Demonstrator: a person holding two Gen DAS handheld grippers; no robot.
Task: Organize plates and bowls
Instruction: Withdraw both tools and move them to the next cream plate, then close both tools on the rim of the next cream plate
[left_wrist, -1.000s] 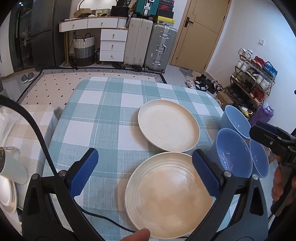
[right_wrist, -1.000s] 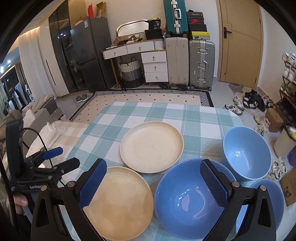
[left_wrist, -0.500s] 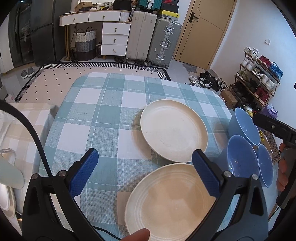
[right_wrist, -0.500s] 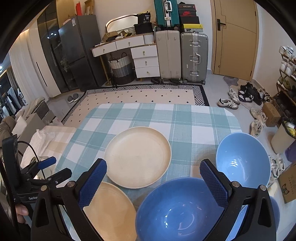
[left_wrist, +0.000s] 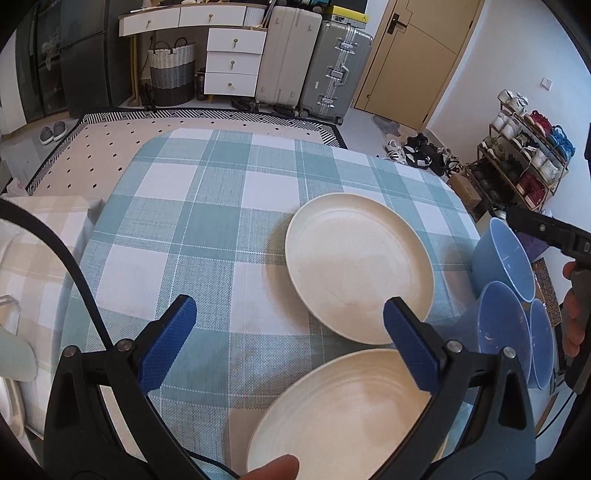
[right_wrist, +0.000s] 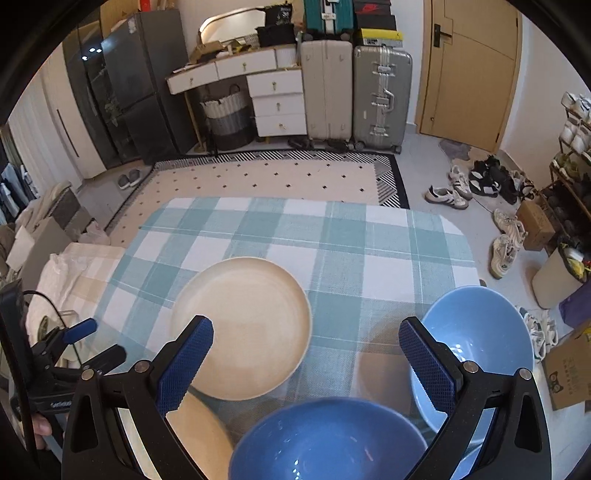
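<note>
Two cream plates lie on the checked tablecloth: a far plate (left_wrist: 358, 266) (right_wrist: 242, 326) and a near plate (left_wrist: 343, 413) (right_wrist: 199, 439). Three blue bowls stand at the table's right edge: a far bowl (left_wrist: 504, 258) (right_wrist: 476, 332), a middle bowl (left_wrist: 506, 332) (right_wrist: 325, 443) and a small one (left_wrist: 543, 347). My left gripper (left_wrist: 288, 343) is open and empty, above the cloth just behind the near plate. My right gripper (right_wrist: 306, 365) is open and empty, above the gap between the far plate and the bowls.
The table (left_wrist: 192, 221) ends close behind the bowls on the right. A second cloth-covered surface with white dishes (left_wrist: 14, 354) stands to the left. Suitcases (right_wrist: 380, 92), drawers and a shoe rack (left_wrist: 524, 158) stand across the floor.
Both grippers have drawn back and up from the table. The plates and bowls have slid lower in both views. Nothing was taken hold of.
</note>
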